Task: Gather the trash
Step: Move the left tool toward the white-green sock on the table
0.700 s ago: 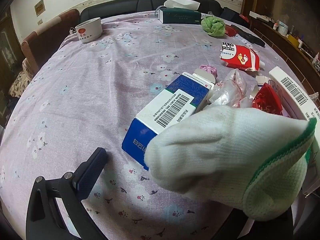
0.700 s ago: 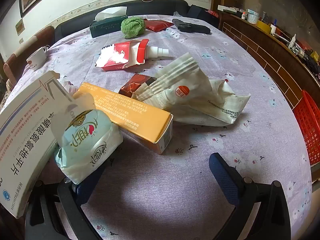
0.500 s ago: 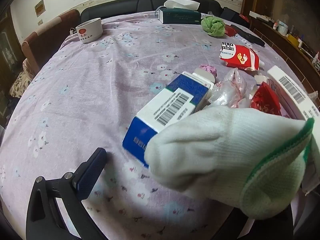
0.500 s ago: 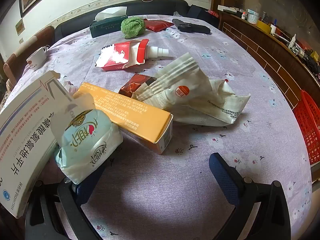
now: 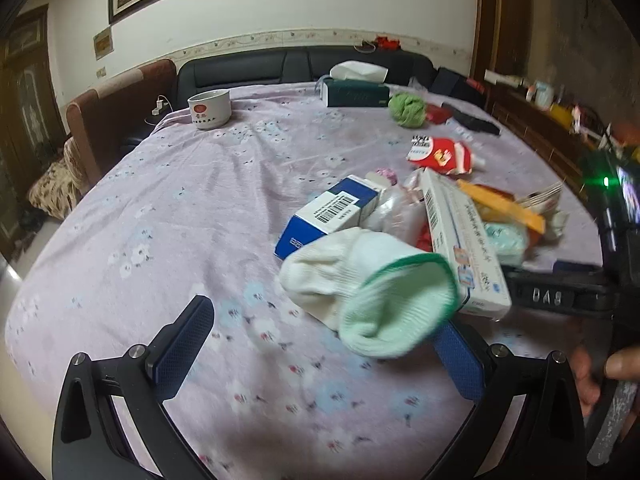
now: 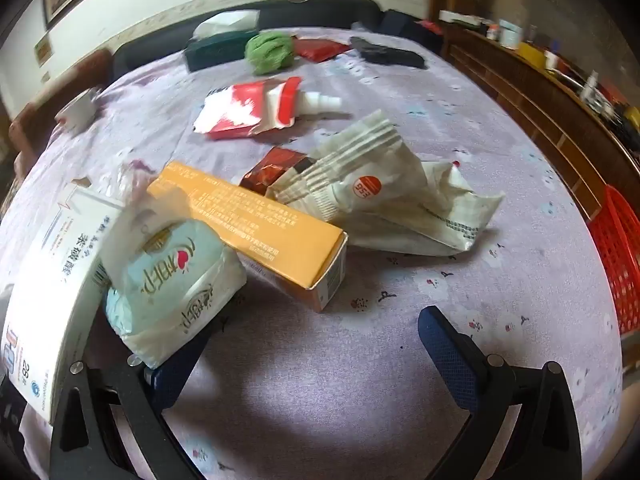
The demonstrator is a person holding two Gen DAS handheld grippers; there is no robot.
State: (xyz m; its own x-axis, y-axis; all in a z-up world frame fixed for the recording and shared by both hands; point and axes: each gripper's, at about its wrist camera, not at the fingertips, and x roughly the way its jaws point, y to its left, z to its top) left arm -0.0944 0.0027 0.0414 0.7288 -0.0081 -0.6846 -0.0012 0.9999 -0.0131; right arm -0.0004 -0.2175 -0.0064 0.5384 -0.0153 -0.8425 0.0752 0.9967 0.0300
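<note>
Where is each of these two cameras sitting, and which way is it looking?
Left wrist view: on the left gripper, looking down across the table at a white sock; its open fingers and a hand show.
Right wrist view: on the right gripper, facing an orange box and wrappers; only its open fingers show.
Both show the orange box, green cloth and tissue box.

a matt cotton-looking tablecloth [image 6: 400, 360] lies under the gripper, with a ribbed knit glove [image 5: 360, 280] by its right finger, a smooth cardboard orange box [image 6: 256, 232] ahead and a crinkled glossy wrapper [image 6: 400, 200] beyond.
</note>
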